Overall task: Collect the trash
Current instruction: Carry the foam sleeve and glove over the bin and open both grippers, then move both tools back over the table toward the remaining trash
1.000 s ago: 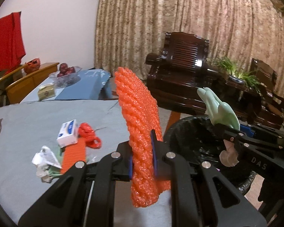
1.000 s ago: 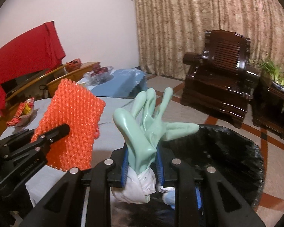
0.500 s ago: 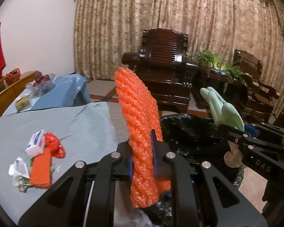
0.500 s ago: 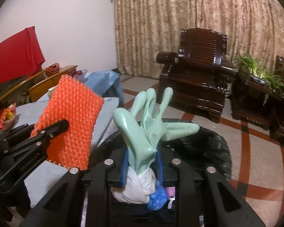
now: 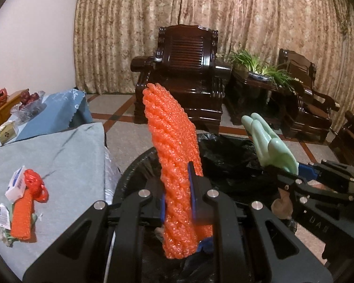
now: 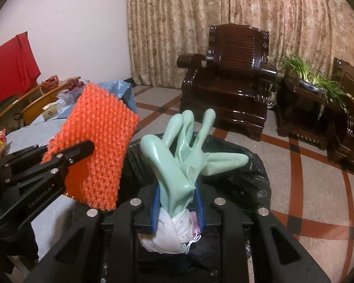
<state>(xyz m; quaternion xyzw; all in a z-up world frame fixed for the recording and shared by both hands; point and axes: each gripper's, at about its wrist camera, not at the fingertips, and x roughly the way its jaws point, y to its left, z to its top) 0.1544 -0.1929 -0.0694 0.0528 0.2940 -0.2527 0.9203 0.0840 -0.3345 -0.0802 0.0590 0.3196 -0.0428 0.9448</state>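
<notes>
A round bin lined with a black plastic bag (image 5: 226, 158) stands on the floor against the table edge; inside it, under the grippers, lie bits of white, pink and blue rubbish that are hard to tell apart. The left gripper (image 5: 178, 202) is clamped on an orange foam fruit net (image 5: 174, 155), held upright over the bin's near rim. The right gripper (image 6: 177, 206) pinches a pale green rubber glove (image 6: 179, 155) together with a crumpled white face mask (image 6: 167, 235), also above the bin.

On the grey tablecloth (image 5: 59, 155) remain a second orange net (image 5: 22, 219), a red plastic scrap (image 5: 35, 184), a small white-and-blue box (image 5: 16, 182) and a white wrapper (image 5: 1, 217); their print is unreadable. Behind stand dark wooden armchairs (image 5: 188, 70), a potted plant (image 5: 254, 63) and beige patterned curtains (image 5: 200, 4) over a tiled floor.
</notes>
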